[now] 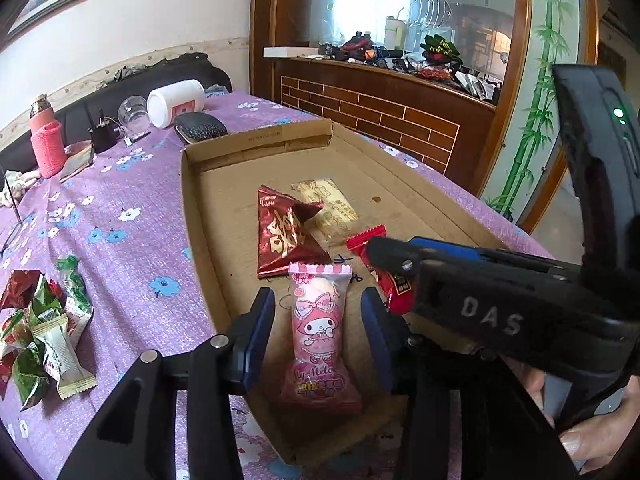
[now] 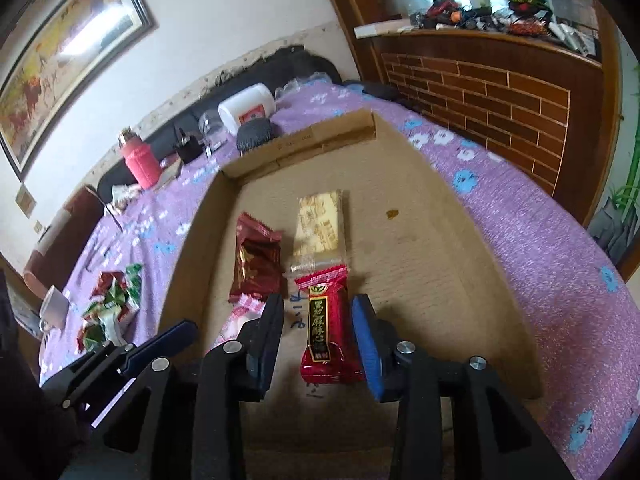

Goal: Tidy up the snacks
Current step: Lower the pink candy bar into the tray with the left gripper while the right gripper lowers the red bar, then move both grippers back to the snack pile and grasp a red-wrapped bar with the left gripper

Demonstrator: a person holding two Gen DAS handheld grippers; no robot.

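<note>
A purple floral tablecloth (image 1: 120, 208) is shown bearing a shallow cardboard tray (image 1: 188, 200). Near the tray's near edge a pink snack packet (image 1: 318, 328) lies flat between the spread jaws of the left gripper (image 1: 318, 336) — untouched. Beside it, a red snack bar (image 2: 326, 332) lies between the parted jaws of the right gripper (image 2: 320, 340) — pads clear.

We are in a home's dining or living room: our table wears a purple flowered cloth (image 1: 120, 208), a framed painting (image 2: 68, 48) hangs at ten o'clock, and a wood-framed, brick-patterned counter (image 1: 380, 120) cluttered with household odds sits at one o'clock.
</note>
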